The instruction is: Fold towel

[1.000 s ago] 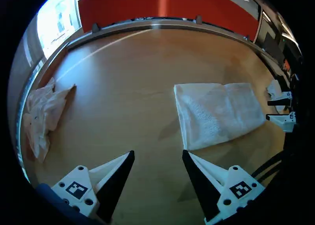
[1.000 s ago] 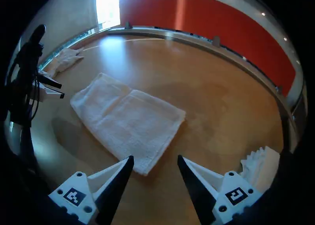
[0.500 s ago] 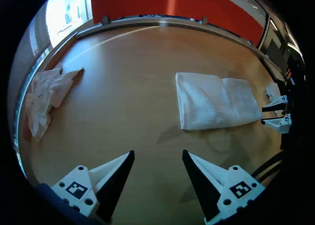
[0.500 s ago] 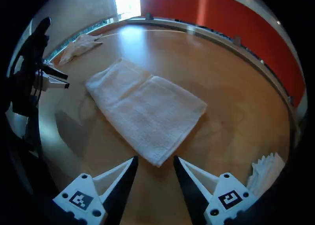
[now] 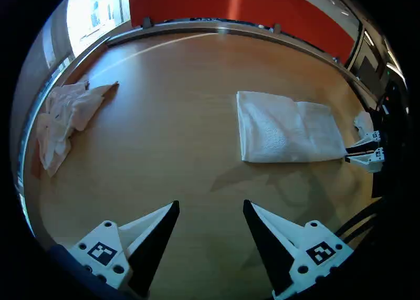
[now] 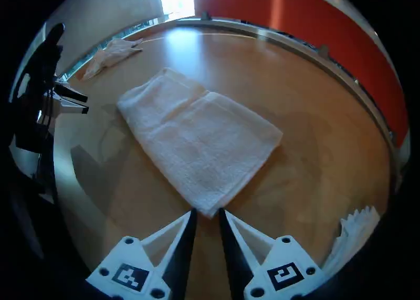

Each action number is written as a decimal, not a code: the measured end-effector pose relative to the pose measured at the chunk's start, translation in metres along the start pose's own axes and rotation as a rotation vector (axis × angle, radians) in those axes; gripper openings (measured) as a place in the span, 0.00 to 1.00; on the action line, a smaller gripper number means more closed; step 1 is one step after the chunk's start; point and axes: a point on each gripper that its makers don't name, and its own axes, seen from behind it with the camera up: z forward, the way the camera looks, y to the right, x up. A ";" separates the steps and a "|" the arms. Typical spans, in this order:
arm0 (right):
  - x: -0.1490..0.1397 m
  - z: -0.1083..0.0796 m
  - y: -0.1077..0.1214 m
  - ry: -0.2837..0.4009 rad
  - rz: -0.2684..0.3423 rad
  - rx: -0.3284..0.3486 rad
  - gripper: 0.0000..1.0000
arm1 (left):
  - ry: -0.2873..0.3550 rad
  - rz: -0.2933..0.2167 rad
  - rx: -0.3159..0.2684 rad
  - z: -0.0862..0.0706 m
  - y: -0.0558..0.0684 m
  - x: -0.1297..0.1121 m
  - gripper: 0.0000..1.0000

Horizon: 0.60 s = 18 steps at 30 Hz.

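Over wooden table (image 6: 315, 142), just narrowed right gripper (image 6: 206, 212) round towel (image 6: 199, 137) corner, bottom centre; pinch unclear. Left gripper (image 5: 210, 203) kept spread. Likely starting fold.

No words, brands or numbers legible.
Printed marks limited to black-and-white coded squares (image 5: 102, 253) on the white finger mounts of the left gripper (image 5: 210, 202), one per finger, and matching ones on the right gripper (image 6: 207, 211). Block patterns only, with no letters or digits to make out in them.
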 end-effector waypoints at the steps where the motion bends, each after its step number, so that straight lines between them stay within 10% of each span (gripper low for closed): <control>1: 0.000 0.001 0.001 0.000 -0.002 -0.001 0.25 | -0.001 -0.001 0.001 0.000 0.000 -0.001 0.90; 18: 0.008 -0.005 0.008 0.029 -0.024 -0.025 0.04 | -0.011 -0.017 -0.011 -0.007 0.009 -0.013 0.90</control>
